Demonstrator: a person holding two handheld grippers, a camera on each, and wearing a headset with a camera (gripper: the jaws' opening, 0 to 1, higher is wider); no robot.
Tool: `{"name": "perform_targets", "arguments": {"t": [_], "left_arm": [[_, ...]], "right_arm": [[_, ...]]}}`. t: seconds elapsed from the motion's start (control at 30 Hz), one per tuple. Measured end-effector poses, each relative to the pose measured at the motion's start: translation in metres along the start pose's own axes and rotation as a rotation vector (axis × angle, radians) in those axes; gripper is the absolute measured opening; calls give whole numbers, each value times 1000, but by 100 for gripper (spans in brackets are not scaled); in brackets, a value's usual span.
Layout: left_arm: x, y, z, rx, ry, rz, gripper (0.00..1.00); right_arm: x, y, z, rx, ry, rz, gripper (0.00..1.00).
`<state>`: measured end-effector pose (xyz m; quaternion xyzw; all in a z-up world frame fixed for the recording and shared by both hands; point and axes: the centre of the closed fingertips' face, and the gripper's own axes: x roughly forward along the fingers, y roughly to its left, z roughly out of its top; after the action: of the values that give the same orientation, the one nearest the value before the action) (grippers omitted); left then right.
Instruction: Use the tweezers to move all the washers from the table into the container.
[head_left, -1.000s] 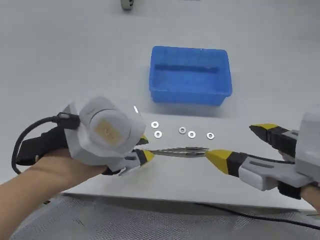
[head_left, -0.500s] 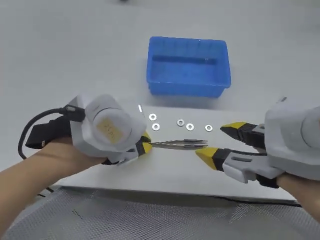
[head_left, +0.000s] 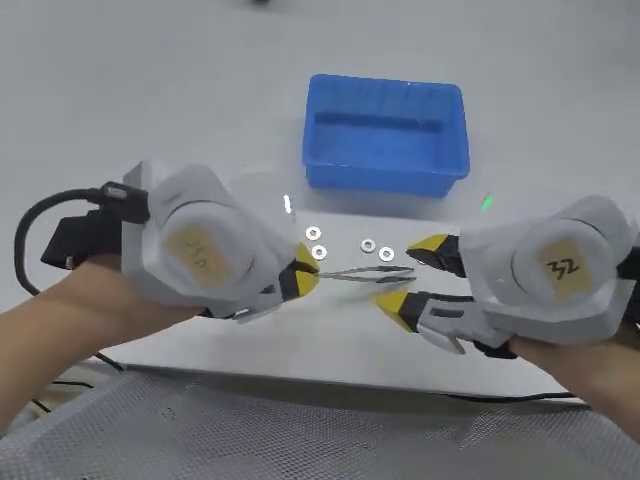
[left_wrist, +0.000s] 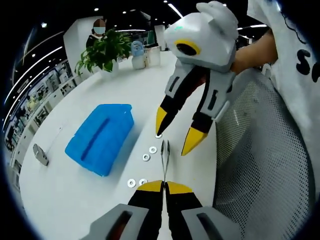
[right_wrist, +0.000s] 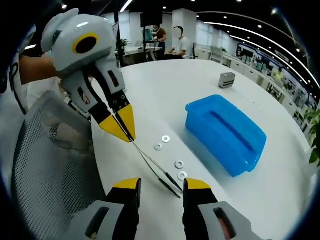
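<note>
Thin metal tweezers (head_left: 365, 275) lie level just above the white table, with my left gripper (head_left: 303, 280) shut on their handle end. My right gripper (head_left: 410, 275) is open, one jaw on each side of the tweezers' tip end. Several small washers (head_left: 320, 252) lie in a loose row behind the tweezers. The blue container (head_left: 385, 135) stands farther back. In the left gripper view my jaws (left_wrist: 164, 186) pinch the tweezers (left_wrist: 165, 155), with washers (left_wrist: 146, 157) to the left. In the right gripper view my open jaws (right_wrist: 162, 185) flank the tweezers (right_wrist: 160, 175), near washers (right_wrist: 179, 164) and the container (right_wrist: 227, 135).
A grey mesh surface (head_left: 300, 430) lies below the table's near edge. A black cable (head_left: 40, 230) trails from the left gripper. A small grey block (right_wrist: 226, 79) sits far back on the table. People sit at desks in the distance.
My right gripper has moved left and turned, so its open jaws now straddle the tweezers' tip end. The left gripper still holds the tweezers in about the same place.
</note>
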<state>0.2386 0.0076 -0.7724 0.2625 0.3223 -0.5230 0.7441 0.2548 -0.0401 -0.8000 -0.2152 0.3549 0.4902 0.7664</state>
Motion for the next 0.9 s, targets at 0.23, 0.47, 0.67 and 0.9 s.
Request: {"name": "perform_targets", "arguments": {"t": [0.23, 0.47, 0.67, 0.9], "left_arm": [[-20, 0, 24, 28, -42, 5, 0], [-33, 3, 39, 73, -55, 17, 0], [-41, 12, 44, 101, -47, 39, 0], [-45, 29, 49, 128, -45, 58, 0]], "right_arm": [[6, 2, 11, -1, -42, 27, 22], [13, 15, 33, -29, -102, 104, 12], [22, 20, 50, -56, -135, 126, 7], [26, 8, 64, -50, -163, 127, 3]]}}
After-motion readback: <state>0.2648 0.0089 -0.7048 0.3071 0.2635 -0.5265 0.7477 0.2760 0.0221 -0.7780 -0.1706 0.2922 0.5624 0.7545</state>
